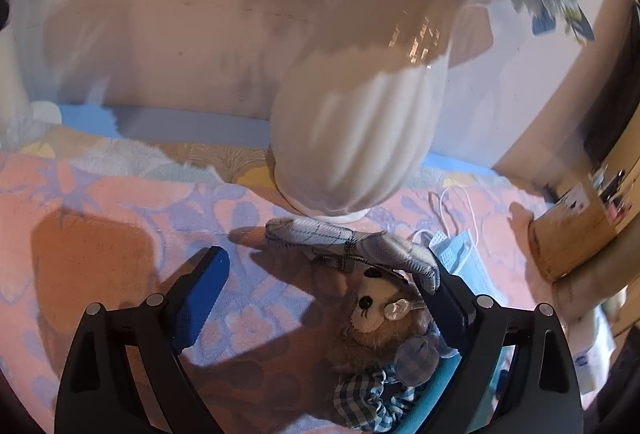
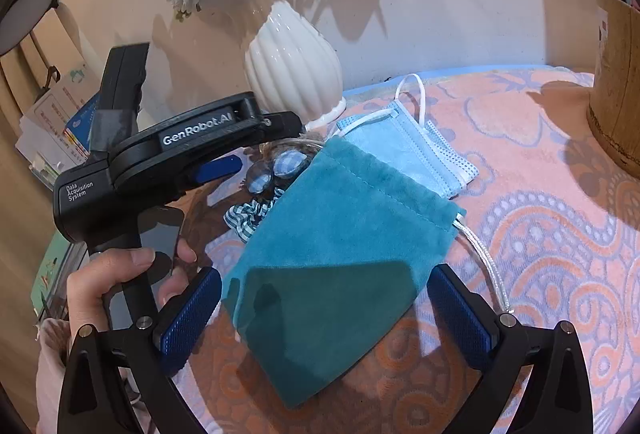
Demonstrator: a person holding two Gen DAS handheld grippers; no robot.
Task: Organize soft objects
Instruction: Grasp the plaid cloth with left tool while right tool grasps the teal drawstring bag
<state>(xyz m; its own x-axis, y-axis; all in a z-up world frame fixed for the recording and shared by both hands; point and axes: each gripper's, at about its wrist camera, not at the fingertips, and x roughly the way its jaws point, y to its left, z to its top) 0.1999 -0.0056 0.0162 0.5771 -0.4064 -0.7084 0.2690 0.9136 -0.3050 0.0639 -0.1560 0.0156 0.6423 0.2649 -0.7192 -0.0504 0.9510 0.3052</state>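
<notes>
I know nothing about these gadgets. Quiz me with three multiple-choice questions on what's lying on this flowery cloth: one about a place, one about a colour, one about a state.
1. What does the teal drawstring pouch partly cover?
A. the blue face mask
B. the white vase
C. the wooden container

2. What colour are the claw pads?
A. red
B. blue
C. yellow

3. How does the right claw stand?
A. clamped on the pouch
B. open astride the pouch
C. holding the vase

Answers: 1 A, the pouch's top edge overlaps the mask. 2 B, both pads are blue. 3 B, gaps show beside each pad.
</notes>
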